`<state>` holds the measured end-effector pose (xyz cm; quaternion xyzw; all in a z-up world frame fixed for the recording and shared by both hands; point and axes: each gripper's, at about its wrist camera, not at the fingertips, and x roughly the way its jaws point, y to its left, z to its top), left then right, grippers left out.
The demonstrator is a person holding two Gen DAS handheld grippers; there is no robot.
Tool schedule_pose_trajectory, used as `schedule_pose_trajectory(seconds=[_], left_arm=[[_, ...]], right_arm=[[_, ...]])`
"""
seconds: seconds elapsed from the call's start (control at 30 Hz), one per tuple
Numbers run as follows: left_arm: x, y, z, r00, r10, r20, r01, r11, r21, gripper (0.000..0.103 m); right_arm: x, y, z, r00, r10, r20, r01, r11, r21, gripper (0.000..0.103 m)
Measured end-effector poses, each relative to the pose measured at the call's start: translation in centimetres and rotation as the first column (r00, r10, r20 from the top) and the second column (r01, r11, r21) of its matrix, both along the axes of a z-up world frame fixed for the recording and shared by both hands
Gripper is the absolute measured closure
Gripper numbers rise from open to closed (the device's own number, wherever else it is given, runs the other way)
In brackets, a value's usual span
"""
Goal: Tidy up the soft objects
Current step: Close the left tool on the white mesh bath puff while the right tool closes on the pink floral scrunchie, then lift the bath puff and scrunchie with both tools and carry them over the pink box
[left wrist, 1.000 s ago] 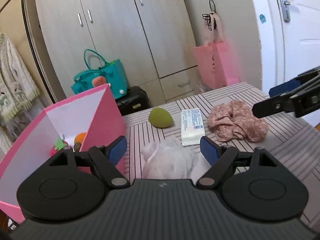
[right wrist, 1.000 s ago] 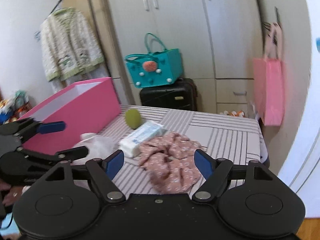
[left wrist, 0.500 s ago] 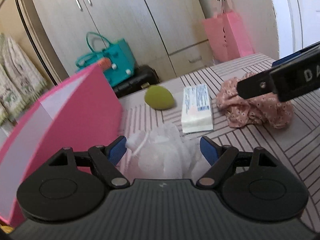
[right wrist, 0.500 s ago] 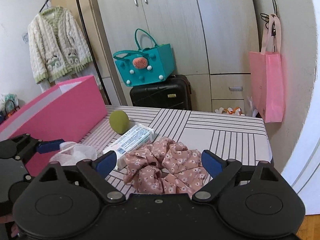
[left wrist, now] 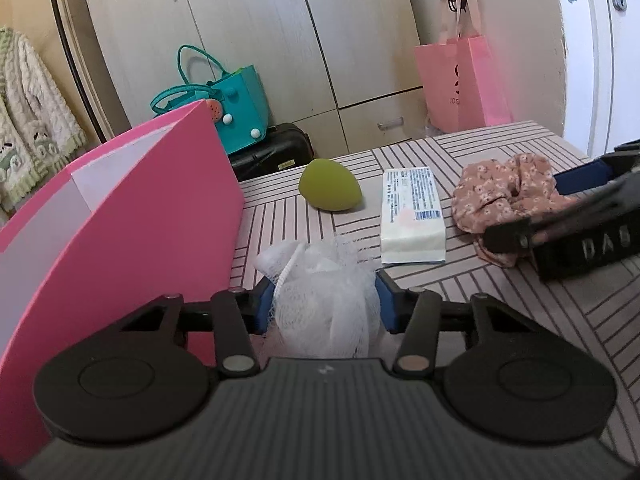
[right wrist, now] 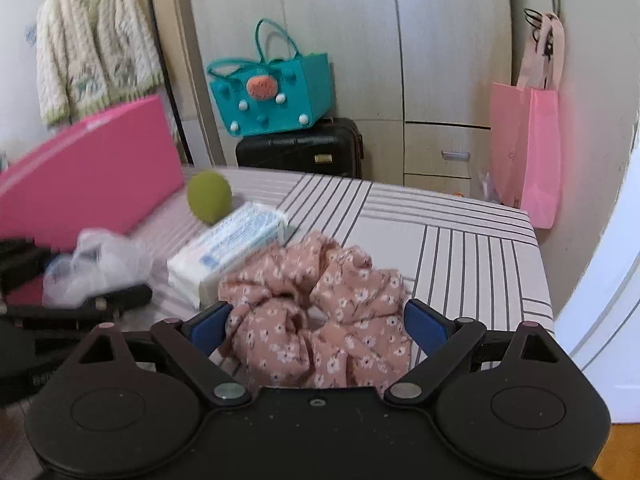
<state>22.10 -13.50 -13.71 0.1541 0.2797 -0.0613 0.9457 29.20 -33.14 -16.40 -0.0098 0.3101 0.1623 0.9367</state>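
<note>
A white mesh bath pouf (left wrist: 326,300) was seen lying on the striped desk (left wrist: 500,304), just beside the pink storage box (left wrist: 132,232), and it was gripped between the blue pads of the left tongs (left wrist: 325,306), whose jaws were closing in on its sides. In the right wrist view the same pouf (right wrist: 100,264) was shown blurred at the left, with the left tongs' black fingers (right wrist: 120,300) around it. A pink floral scrunchie (right wrist: 320,320) was seen crumpled at the near right of the desk, lying between the widely spread pads of the right tongs (right wrist: 316,326); those jaws were closing slightly, and the left pad was seen at the fabric's edge while the right pad stood just clear, so the scrunchie was not clamped. From the left wrist view the scrunchie (left wrist: 508,196) was partly covered by the right tongs (left wrist: 560,220) coming in from the right edge. A white packet of tissues (left wrist: 412,216) was seen lying flat between pouf and scrunchie, touching the scrunchie's edge in the right view. A green egg-shaped sponge (left wrist: 330,191) was placed further back, near the box's far corner. Beyond the desk, a teal handbag (right wrist: 276,92) was seen resting on a black suitcase (right wrist: 300,148) before a pale wardrobe (left wrist: 280,40), a pink paper bag (right wrist: 528,152) was hung on the wall, and a cream cardigan (right wrist: 92,48) was hung at the left.
</note>
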Motion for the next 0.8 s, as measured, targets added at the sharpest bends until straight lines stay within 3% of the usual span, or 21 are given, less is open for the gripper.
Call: schedule_pose_trajectory(seconds=[0.07, 0.1, 0.13, 0.2, 0.23, 0.3, 0.47, 0.57, 0.67, 0.8], left_arm=[[0.0, 0.1, 0.2, 1.000, 0.000, 0.012, 0.000, 1.000, -0.023, 0.059], [-0.1, 0.3, 0.3, 1.000, 0.007, 0.021, -0.006, 0.999, -0.052, 0.061], [-0.1, 0.4, 0.3, 1.000, 0.013, 0.024, -0.011, 0.998, -0.062, 0.062], [-0.4, 0.5, 0.6, 0.999, 0.010, 0.039, -0.007, 0.997, -0.072, 0.063], [-0.5, 0.6, 0.7, 0.999, 0.006, 0.046, -0.002, 0.997, -0.083, 0.063], [-1.2, 0.8, 1.2, 0.999, -0.007, 0.047, 0.012, 0.994, -0.109, 0.063], [-4.1, 1.7, 2.3, 0.991, -0.079, 0.107, 0.098, 0.977, -0.189, 0.063], [-5.6, 2.7, 2.8, 0.987, -0.100, 0.127, 0.130, 0.958, -0.255, 0.063], [-6.9, 3.4, 3.1, 0.983, -0.109, 0.148, 0.146, 0.953, -0.265, 0.063], [-7.8, 4.8, 3.7, 0.984, -0.143, 0.107, 0.169, 0.938, -0.302, 0.063]], right_arm=[[-0.9, 0.8, 0.0, 1.000, -0.008, 0.022, 0.010, 0.998, -0.067, 0.023], [-1.3, 1.0, 0.3, 1.000, -0.015, 0.009, 0.015, 0.998, -0.060, 0.036], [-1.5, 1.0, 0.6, 1.000, -0.022, -0.013, 0.022, 0.999, -0.042, 0.044], [-2.3, 1.3, 1.1, 0.998, -0.062, -0.032, 0.060, 0.997, -0.045, 0.072], [-2.9, 1.5, 1.2, 0.996, -0.079, -0.032, 0.078, 0.996, -0.050, 0.077], [-4.1, 1.7, 1.2, 0.994, -0.100, -0.042, 0.100, 0.995, -0.010, 0.081], [-7.2, 1.1, 1.3, 0.989, -0.135, -0.054, 0.140, 0.983, 0.115, 0.082], [-8.4, 1.1, 1.2, 0.990, -0.125, -0.067, 0.133, 0.982, 0.131, 0.082], [-9.2, 1.3, 1.3, 0.991, -0.118, -0.069, 0.127, 0.980, 0.152, 0.081], [-10.0, 2.1, 1.7, 0.991, -0.098, -0.096, 0.113, 0.979, 0.168, 0.081]])
